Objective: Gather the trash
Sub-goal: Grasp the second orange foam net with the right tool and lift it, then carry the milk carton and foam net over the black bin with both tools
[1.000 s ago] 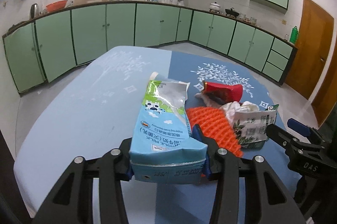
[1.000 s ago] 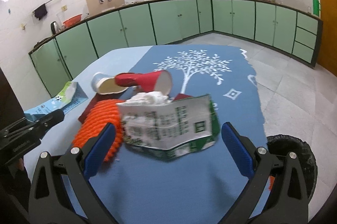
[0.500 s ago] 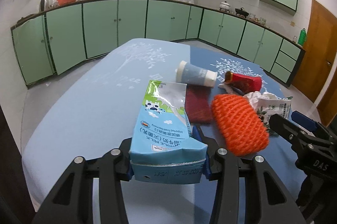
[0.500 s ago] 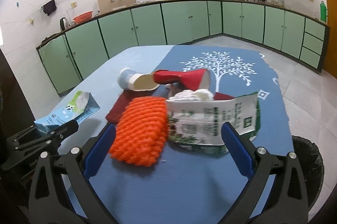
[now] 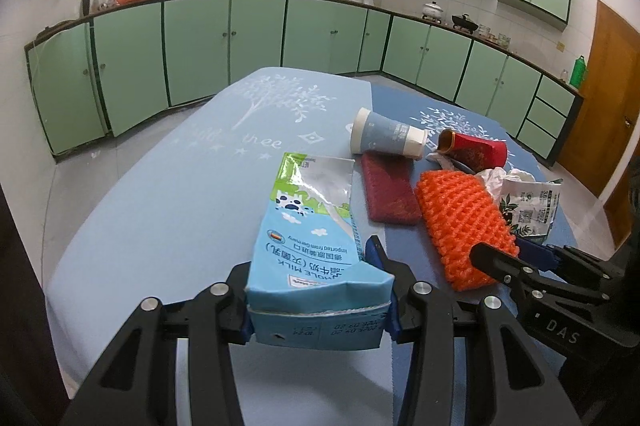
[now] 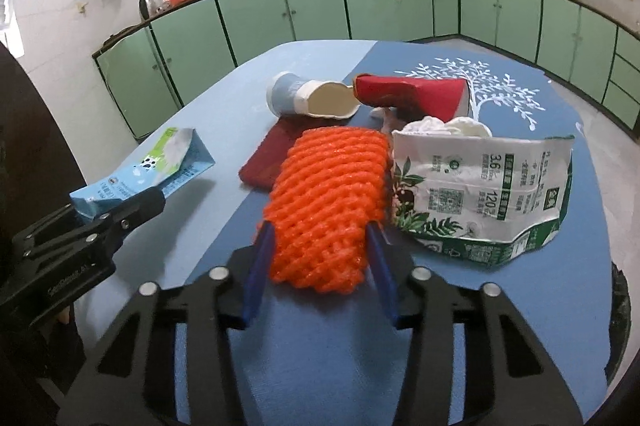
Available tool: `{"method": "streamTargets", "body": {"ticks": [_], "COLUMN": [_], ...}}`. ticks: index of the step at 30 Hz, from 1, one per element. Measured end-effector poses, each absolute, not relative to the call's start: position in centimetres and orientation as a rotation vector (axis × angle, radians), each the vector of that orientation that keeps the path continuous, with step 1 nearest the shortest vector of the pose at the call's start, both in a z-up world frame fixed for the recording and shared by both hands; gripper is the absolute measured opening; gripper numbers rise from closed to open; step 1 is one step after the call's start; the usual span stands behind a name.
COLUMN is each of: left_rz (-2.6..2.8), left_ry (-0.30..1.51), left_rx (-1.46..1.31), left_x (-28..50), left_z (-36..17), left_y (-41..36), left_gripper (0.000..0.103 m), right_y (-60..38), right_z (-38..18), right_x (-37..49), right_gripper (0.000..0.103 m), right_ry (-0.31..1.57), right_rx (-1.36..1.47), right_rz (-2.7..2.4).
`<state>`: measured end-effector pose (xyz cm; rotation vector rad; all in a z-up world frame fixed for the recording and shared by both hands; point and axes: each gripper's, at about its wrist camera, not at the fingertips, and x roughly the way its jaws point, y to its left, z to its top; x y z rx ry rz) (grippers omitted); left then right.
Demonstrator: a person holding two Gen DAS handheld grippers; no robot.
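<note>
My left gripper [image 5: 318, 300] is shut on a flattened blue milk carton [image 5: 310, 234], held above the table; it also shows in the right wrist view [image 6: 144, 178]. My right gripper [image 6: 320, 266] has closed its blue pads on the near end of an orange foam net [image 6: 328, 202], which lies on the table. Beside it lie a crushed green-and-white carton [image 6: 484, 194], white tissue [image 6: 444, 126], a dark red cloth [image 6: 276, 154], a blue paper cup [image 6: 312, 100] and a red paper cup [image 6: 412, 94].
The table has a blue cloth [image 5: 180, 194] with white tree prints. A black bin [image 6: 622, 322] stands on the floor at the table's right edge. Green kitchen cabinets [image 5: 240, 38] line the walls behind.
My right gripper moved left from the green carton to the orange net and closed on it. My left gripper pulled back with the blue carton.
</note>
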<state>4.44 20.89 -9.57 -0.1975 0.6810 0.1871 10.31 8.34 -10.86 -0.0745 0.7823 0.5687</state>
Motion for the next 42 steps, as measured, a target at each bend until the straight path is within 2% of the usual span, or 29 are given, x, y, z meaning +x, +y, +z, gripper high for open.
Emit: {"method": "streamTargets", "body": {"ticks": [1, 3, 7, 26, 42], "left_rz": [0.185, 0.181, 0.175, 0.097, -0.12], "left_ry": [0.681, 0.677, 0.668, 0.585, 0.549], "left_rx": [-0.197, -0.194, -0.188, -0.173, -0.111], "left_x": [4.5, 4.4, 4.4, 5.1, 9.0], "left_z": [-9.5, -9.3, -8.8, -4.2, -1.7], "left_y": [20.8, 20.6, 20.1, 16.6, 5.5], "left_gripper": [0.046, 0.046, 0.046, 0.046, 0.046], "right_y": [8.4, 8.3, 8.2, 2.3, -10.0], "right_z": [-10.7, -10.3, -9.4, -2.2, -0.3], "right_x": [10.2, 10.0, 9.7, 8.7, 8.6], "right_gripper": [0.03, 0.021, 0.015, 0.014, 0.014], "right_ry": [0.779, 0.768, 0.743, 0.589, 0.522], "right_rx": [-0.078, -0.089, -0.097, -0.016, 0.054], "right_rz": [0.581, 0.599, 0.629, 0.599, 0.367]}}
